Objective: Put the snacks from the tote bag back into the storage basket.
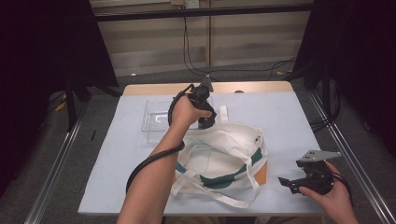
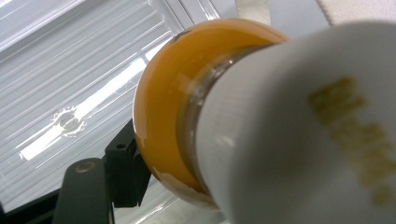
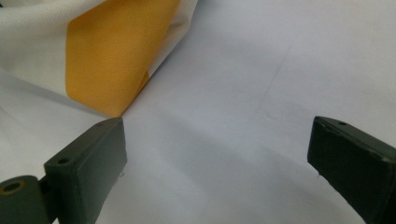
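My left gripper hangs over the far rim of a white tote bag, jaws pointing down. It is shut on a white bottle with yellowish lettering and an orange cap, which lies across the left gripper view. One black jaw shows at the lower left, the other is hidden behind the bottle. The bag lies open on the table, with a green stripe and an orange panel. My right gripper rests low on the table to the right of the bag, open, nothing between its jaws.
A clear plastic tray sits on the light blue table cover behind the bag, under and left of my left hand. Bag straps trail toward the front edge. Metal rails run along both sides of the table.
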Demonstrator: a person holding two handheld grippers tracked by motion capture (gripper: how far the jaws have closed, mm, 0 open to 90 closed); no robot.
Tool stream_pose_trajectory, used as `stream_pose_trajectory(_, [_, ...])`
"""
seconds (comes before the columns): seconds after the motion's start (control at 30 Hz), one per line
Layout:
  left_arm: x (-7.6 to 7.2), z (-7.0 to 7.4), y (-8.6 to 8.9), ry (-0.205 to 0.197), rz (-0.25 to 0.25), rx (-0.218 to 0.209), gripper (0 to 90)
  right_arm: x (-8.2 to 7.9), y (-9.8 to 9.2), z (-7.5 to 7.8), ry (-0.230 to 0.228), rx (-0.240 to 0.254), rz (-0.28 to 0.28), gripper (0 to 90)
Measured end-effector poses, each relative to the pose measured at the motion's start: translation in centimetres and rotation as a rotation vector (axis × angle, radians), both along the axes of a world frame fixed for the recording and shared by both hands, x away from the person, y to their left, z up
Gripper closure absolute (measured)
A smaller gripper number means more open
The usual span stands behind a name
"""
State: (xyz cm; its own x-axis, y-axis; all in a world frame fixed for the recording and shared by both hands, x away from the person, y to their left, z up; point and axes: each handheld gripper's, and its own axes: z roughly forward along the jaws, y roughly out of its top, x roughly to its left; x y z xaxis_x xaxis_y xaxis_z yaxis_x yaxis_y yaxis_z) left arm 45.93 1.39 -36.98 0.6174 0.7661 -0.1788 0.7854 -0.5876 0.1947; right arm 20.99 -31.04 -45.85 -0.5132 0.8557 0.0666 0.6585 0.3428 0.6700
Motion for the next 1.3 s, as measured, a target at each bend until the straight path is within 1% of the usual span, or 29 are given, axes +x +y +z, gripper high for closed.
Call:
stream_pose_trajectory(0.07, [-0.1,-0.1,0.0,0.001,0.010,-0.009,30.0,0.0,0.0,0.0,0.001,0.000,0.001,4.4])
stream_pose_trajectory(0.1, [-0.1,-0.1,0.0,-0.005,-0.001,-0.003,29.6,0.0,0.1,0.0,0.002,-0.001,0.001,4.4])
stream_pose_trajectory(0.23, [-0.1,-0.1,0.1,-0.008,0.003,0.001,28.1,0.0,0.1,0.0,0.003,-0.003,0.004,4.4])
stream_pose_trajectory(0.27, [-0.1,-0.2,0.2,-0.003,0.009,0.000,27.5,0.0,0.1,0.0,0.003,-0.002,0.004,4.4])
stream_pose_trajectory(0.43, [-0.1,-0.5,0.5,-0.010,0.021,-0.006,22.9,0.0,0.1,0.0,0.006,-0.004,0.006,4.4])
stream_pose_trajectory(0.47, [-0.1,-0.5,0.6,-0.008,0.011,-0.007,22.6,0.0,0.1,0.0,0.006,-0.002,0.005,4.3])
stream_pose_trajectory(0.57, [-0.1,-0.5,0.6,-0.010,0.004,-0.012,21.3,0.0,0.2,0.0,0.009,-0.003,0.004,4.4])
stream_pose_trajectory(0.63, [-0.1,-0.4,0.6,-0.017,0.007,-0.008,20.0,0.0,0.2,0.0,0.010,-0.002,0.003,4.4])
stream_pose_trajectory(0.7, [-0.2,-0.5,0.7,-0.024,0.001,-0.012,19.3,0.0,0.2,0.0,0.009,-0.003,0.003,4.4])
stream_pose_trajectory(0.73, [-0.2,-0.4,0.7,-0.035,-0.007,-0.008,18.1,0.0,0.1,0.0,0.007,-0.001,0.006,4.4])
stream_pose_trajectory(0.77, [-0.2,-0.4,0.8,-0.040,0.001,-0.012,16.2,0.0,0.1,0.0,0.007,-0.004,0.005,4.4])
stream_pose_trajectory(0.83, [-0.2,-0.4,1.0,-0.045,-0.009,-0.016,15.8,0.0,0.1,0.0,0.007,-0.005,0.005,4.4])
stream_pose_trajectory(1.0, [-0.3,-0.5,1.2,-0.038,-0.002,-0.026,15.2,0.0,0.2,0.0,0.009,-0.003,0.004,4.4])
stream_pose_trajectory(1.13, [-0.3,-0.3,1.2,-0.046,-0.013,-0.026,14.8,0.0,0.2,0.0,0.006,-0.007,0.004,4.4])
stream_pose_trajectory(1.17, [-0.4,-0.2,1.2,-0.048,-0.011,-0.034,14.7,0.0,0.2,0.0,0.008,-0.003,0.003,4.4])
stream_pose_trajectory(1.3, [-0.5,0.3,1.3,-0.053,-0.021,-0.027,13.9,0.0,0.3,0.0,0.012,-0.003,-0.002,4.4])
